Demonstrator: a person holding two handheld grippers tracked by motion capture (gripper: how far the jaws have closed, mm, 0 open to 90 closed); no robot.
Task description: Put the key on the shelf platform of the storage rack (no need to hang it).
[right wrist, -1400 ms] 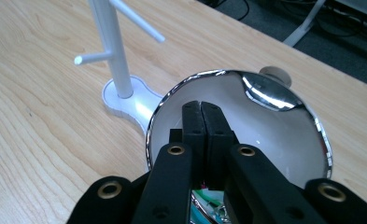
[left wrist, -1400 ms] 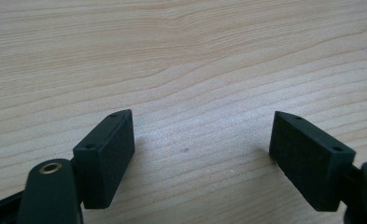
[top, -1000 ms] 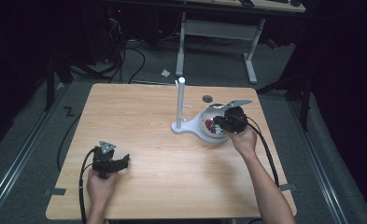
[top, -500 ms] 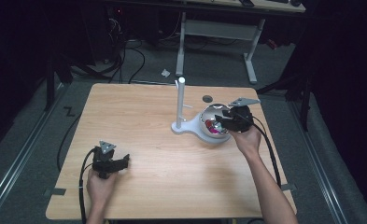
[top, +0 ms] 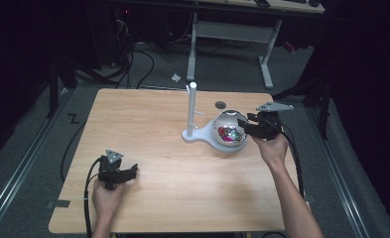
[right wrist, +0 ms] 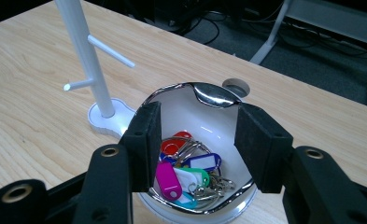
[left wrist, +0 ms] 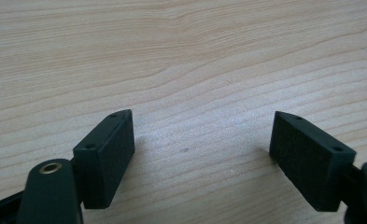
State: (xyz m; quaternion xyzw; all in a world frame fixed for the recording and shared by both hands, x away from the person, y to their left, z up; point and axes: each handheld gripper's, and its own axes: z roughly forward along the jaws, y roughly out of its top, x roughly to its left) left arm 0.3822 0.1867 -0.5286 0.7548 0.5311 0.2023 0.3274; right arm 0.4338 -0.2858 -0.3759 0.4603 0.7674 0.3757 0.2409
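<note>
Right claw [right wrist: 197, 140] just opened, jaws apart, empty, lifted above bowl [top: 228, 130] at table's [top: 148, 119] 3 o'clock. Key tags [right wrist: 186, 170] lie inside bowl: released or grab missed. Left claw [left wrist: 202, 156] apart, idle, 7 o'clock.

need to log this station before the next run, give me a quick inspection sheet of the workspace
surface: wooden table, bare in front of the left gripper.
job's things: shiny bowl holding coloured key tags on rings; white peg stand beside it.
clutter: a small round thing behind the bowl.
grippers: left gripper open, nothing between its fingers; right gripper above the bowl, jaws just been opening, nothing held.
cables: one black cable trails from the left gripper, more on the floor.
surroundings: dark room, grey floor, white desk frame behind.
</note>
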